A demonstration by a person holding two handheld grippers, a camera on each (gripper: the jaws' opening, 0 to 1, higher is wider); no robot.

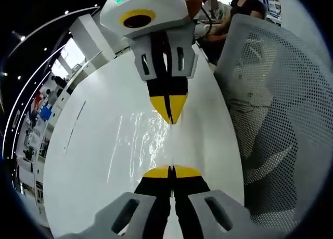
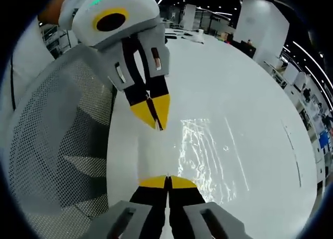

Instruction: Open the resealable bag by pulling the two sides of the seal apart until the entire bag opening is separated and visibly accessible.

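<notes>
- White and glossy, the round tabletop (image 1: 93, 145) stood in a big open hall with ceiling lights and white pillars behind it.
- Beside the table edge stood a white mesh-backed chair (image 1: 281, 109), its perforated back close to the grippers.
- Seated people (image 1: 234, 12) showed far off beyond the chair in the left gripper view, too small to tell what they were doing.
- On the tabletop lay the clear resealable plastic bag (image 1: 140, 140), flat and crinkled, catching the light; it sat between the two grippers and stretched off to one side of them.
- The left gripper (image 1: 170, 170), grey-bodied with black jaws and yellow tips, had its jaws pressed together with only a thin seam between them, right at the bag's edge.
- Whether a strip of the seal was pinched in those jaws, I could not tell; the film was too clear there.
- The right gripper (image 2: 167, 177), of the same make, likewise had its yellow tips closed tight at the bag's near edge.
- Each gripper faced the other across the bag: the right one came in from the top of the left gripper view, its tips pointing down at the film, and the left one appeared likewise in the right gripper view.
- The two pairs of tips were near each other but apart.
</notes>
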